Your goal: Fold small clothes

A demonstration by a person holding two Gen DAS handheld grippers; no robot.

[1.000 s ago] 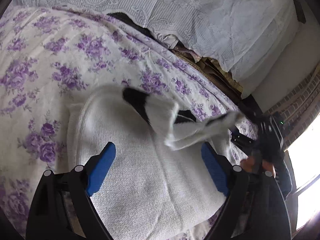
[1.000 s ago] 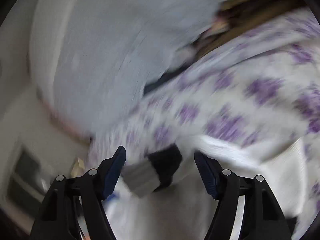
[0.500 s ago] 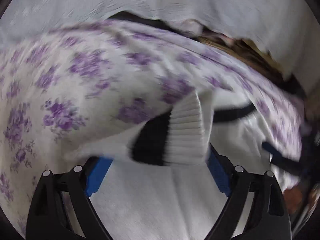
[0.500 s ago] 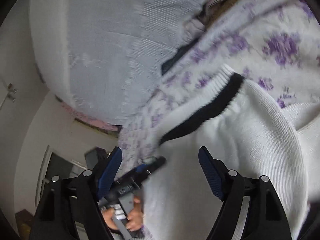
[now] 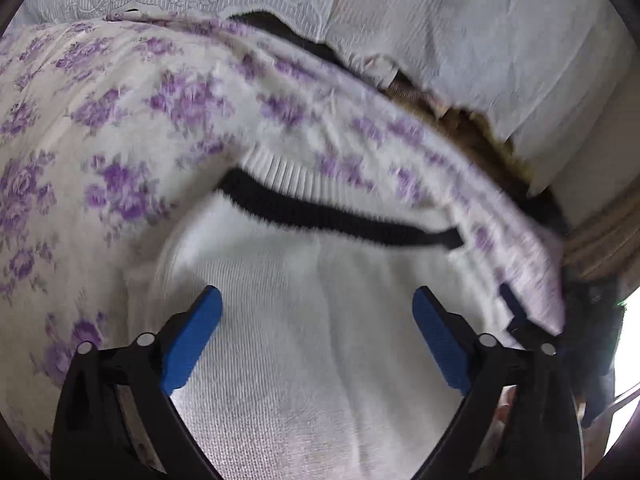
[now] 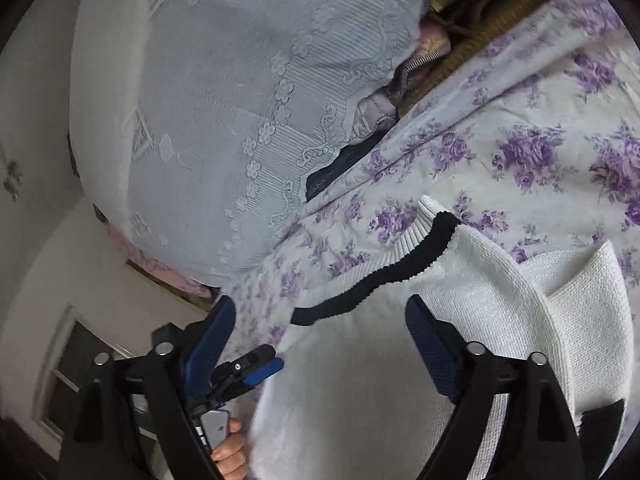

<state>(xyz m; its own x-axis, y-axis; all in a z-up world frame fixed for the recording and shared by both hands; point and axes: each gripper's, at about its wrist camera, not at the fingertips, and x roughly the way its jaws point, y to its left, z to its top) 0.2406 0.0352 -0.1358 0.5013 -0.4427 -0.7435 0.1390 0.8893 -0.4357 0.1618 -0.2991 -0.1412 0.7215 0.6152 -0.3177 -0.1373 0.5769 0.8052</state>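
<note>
A small white knit sweater (image 5: 320, 320) with a black stripe (image 5: 332, 216) near its ribbed hem lies on the purple-flowered bedspread (image 5: 120, 120). My left gripper (image 5: 316, 332) is open and empty just above the sweater's body. In the right wrist view the same sweater (image 6: 400, 360) shows its black stripe (image 6: 384, 276), with a folded layer at the right (image 6: 580, 292). My right gripper (image 6: 320, 340) is open and empty over the sweater's edge. The left gripper (image 6: 256, 368) appears there at the lower left, held by a hand.
A pale lace-covered pillow or bolster (image 5: 440, 20) lies along the far side of the bed, also in the right wrist view (image 6: 220, 100). Brown and dark fabric (image 5: 472, 128) sits in the gap beside it. A wall and door frame (image 6: 60, 340) are past the bed's edge.
The sleeve with the black cuff, lifted in the air before, is no longer held up. The sweater now lies flatter, and both grippers are open over it.
</note>
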